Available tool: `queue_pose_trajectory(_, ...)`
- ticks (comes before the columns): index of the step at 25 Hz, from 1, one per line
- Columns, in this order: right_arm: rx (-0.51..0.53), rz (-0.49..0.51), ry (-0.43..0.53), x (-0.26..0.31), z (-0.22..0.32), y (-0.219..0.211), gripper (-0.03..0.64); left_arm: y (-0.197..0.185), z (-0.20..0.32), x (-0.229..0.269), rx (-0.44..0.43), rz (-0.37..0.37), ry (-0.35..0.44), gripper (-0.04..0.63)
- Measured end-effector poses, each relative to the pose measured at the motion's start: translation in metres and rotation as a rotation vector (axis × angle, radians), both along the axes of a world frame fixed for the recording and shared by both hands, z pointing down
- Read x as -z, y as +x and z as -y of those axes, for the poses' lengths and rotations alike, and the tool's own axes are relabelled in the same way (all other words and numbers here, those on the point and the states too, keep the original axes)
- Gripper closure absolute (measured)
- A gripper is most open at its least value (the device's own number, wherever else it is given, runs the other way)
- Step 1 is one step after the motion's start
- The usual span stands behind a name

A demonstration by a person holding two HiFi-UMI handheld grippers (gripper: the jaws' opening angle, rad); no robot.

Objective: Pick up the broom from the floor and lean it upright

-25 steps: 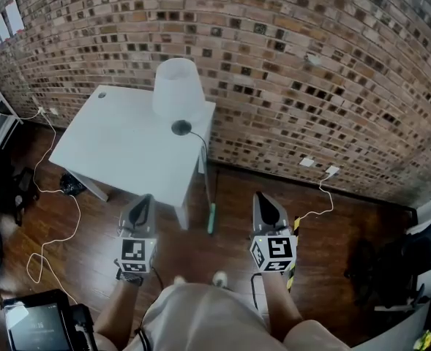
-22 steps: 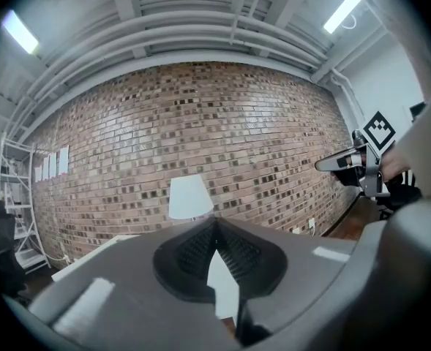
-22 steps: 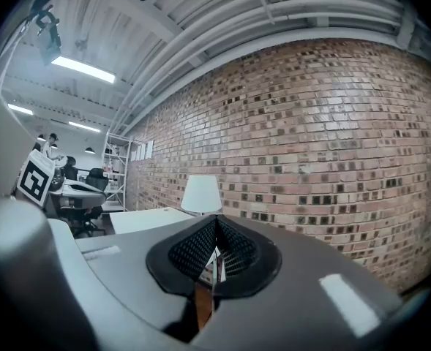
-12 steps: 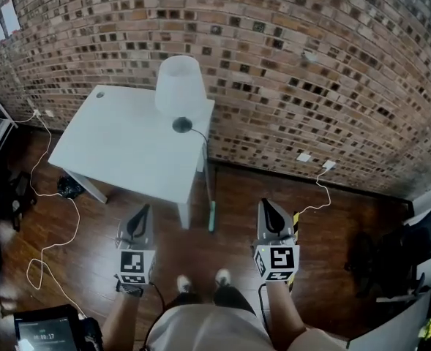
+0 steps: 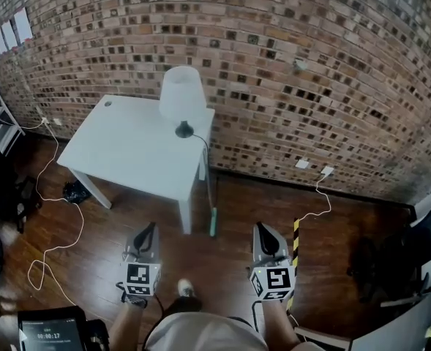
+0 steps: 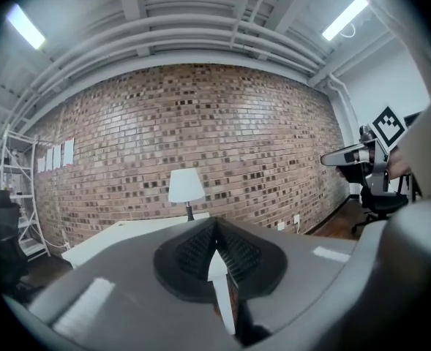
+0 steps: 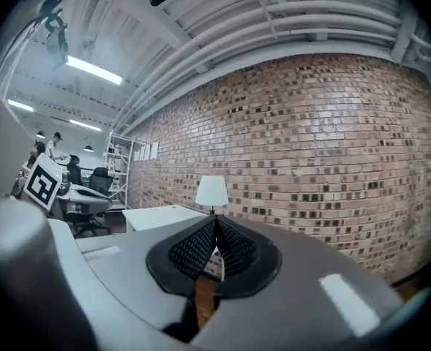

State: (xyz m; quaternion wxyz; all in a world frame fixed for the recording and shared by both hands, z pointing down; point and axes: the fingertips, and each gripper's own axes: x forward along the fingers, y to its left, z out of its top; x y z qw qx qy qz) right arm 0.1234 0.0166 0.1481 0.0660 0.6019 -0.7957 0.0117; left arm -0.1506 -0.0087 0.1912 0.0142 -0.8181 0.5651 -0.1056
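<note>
The broom (image 5: 213, 218) is a thin pole with a green head low on the wooden floor. It stands upright by the right front leg of the white table (image 5: 127, 148). My left gripper (image 5: 150, 227) hovers over the floor left of the broom, well short of it. Its jaws are shut and empty in the left gripper view (image 6: 215, 229). My right gripper (image 5: 263, 229) hovers to the broom's right, also short of it. In the right gripper view (image 7: 216, 225) its jaws are shut with nothing between them. Both point toward the brick wall.
A white lamp (image 5: 181, 93) stands on the table, and its cord hangs off the edge. Cables (image 5: 61, 218) trail on the floor at left. A yellow-black striped bar (image 5: 296, 236) lies right of my right gripper. Dark chairs (image 5: 402, 269) stand at far right, and wall sockets (image 5: 312, 168) sit low on the wall.
The person has stepped back from the wall. Both grippers have drawn away from the table and broom, lower in the head view. Both stay shut.
</note>
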Motion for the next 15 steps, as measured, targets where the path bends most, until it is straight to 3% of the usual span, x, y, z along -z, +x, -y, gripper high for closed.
queue_pose_trajectory(9,0.04,-0.032,0.005,0.005,-0.116,0.052,0.603,0.072,-0.124,0.011,0.013,0.01,0.039,0.597)
queue_pose_trajectory(15,0.069,-0.022,0.002,0.004,-0.202,0.086,0.603,0.084,-0.219,0.007,0.076,0.021,0.013,0.597)
